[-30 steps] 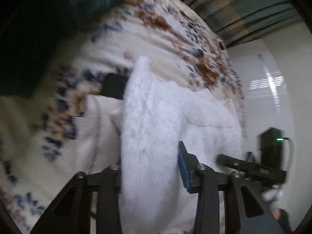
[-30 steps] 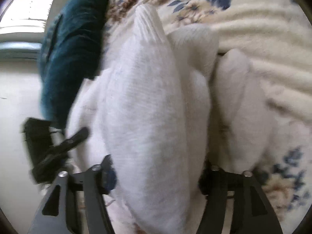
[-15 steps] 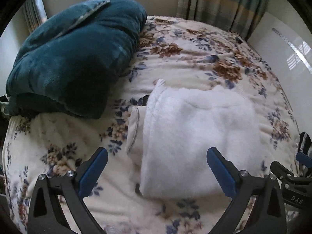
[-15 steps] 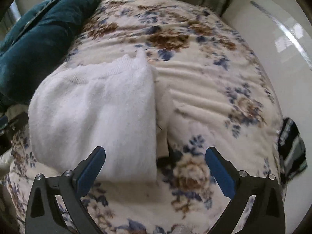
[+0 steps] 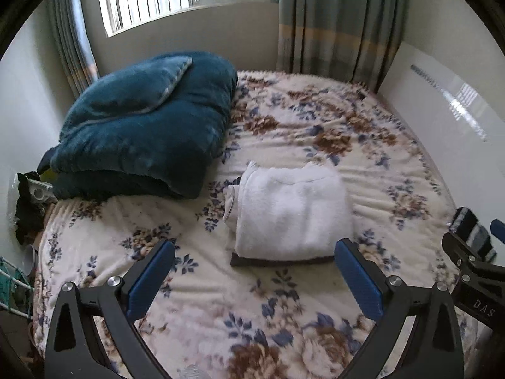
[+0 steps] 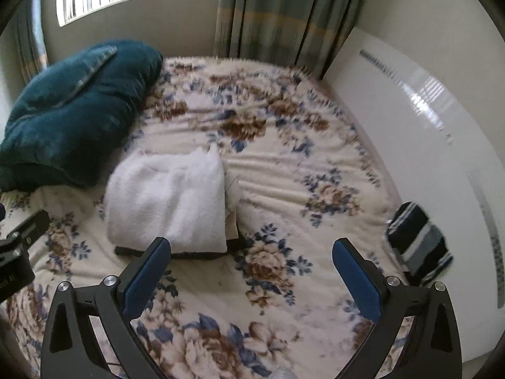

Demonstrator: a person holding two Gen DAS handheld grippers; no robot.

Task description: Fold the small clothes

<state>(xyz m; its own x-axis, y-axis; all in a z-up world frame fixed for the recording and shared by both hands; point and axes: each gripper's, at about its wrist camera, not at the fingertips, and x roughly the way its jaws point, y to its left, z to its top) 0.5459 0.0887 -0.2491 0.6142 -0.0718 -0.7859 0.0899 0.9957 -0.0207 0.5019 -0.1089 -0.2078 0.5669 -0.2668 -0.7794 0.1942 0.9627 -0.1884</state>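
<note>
A flowered bed (image 5: 315, 145) carries a blue blanket (image 5: 142, 126) near a folded white sweater (image 5: 293, 211) lying on dark cloth (image 6: 202, 255); striped socks (image 6: 416, 246) sit well apart. Left tongs (image 5: 252, 278) and right tongs (image 6: 249, 278) gape empty above the bed.

Sweater (image 5: 292, 211): ahead of your left jaws, white fluffy knit, matt, soft nap; ribbed at its far edge.
Dark cloth (image 6: 189, 254): under the sweater, just past your right gripper's left finger; flat, matt.
Bedspread (image 5: 221, 284): beneath both your grippers, plush floral fleece, matt, lightly ridged.
Quilt (image 5: 142, 126): far left of your left jaws, teal velvety cloth with a faint sheen.
Striped cloth (image 6: 416, 243): right of your right jaws, knit-looking, matt.
Left gripper (image 5: 254, 263): black frames, matt; blue pads (image 5: 151, 278), smooth; shiny metal screws.
Right gripper (image 6: 251, 260): same finish.
Panel (image 6: 410, 126): far right, white, glossy, reflecting light.
Curtain (image 5: 337, 22): woven cloth, matt.
</note>
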